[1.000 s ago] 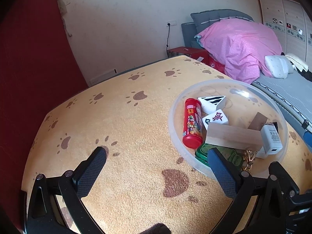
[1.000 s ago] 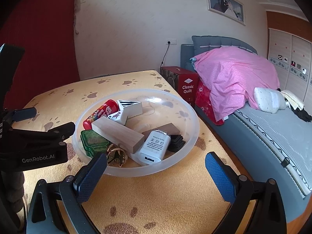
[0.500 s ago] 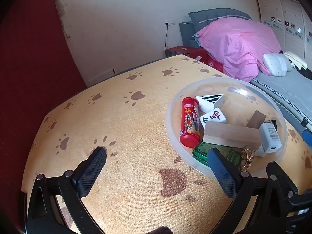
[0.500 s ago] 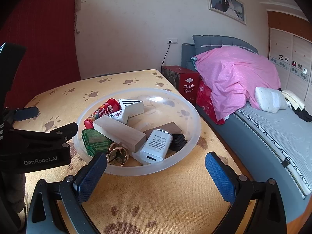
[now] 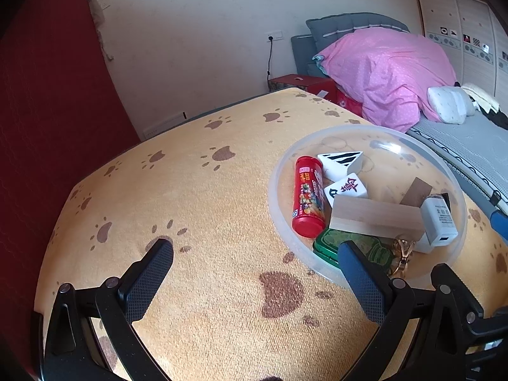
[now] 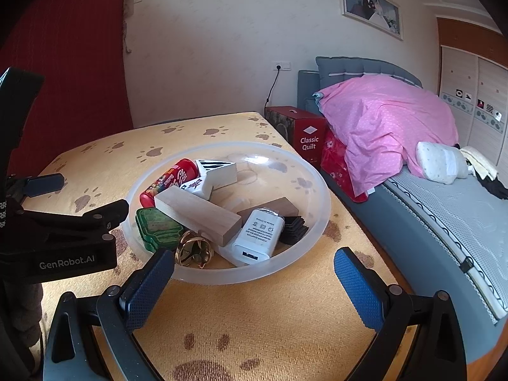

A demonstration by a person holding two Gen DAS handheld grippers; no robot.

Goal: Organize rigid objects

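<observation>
A clear round plastic bowl [image 6: 314,222] holds a red cylindrical tube [image 6: 166,181] lying at ten o'clock and a pale wooden block [image 6: 198,214] lying centrally.

A home bedroom. A bed [image 6: 444,222] with a grey padded headboard [image 6: 358,68] holds a pink quilt [image 6: 381,120] and a small pillow [image 6: 439,163]. A framed wedding photo [image 6: 370,6] hangs on the pale wall, beside a patterned wardrobe [image 6: 470,108] and a red curtain [image 6: 63,63].

I see the bowl [image 6: 317,197] on the table [image 6: 285,317], holding the tube [image 6: 168,181] leftmost, the block [image 6: 197,216] mid-bowl and the charger [image 6: 258,236] to its right.
</observation>
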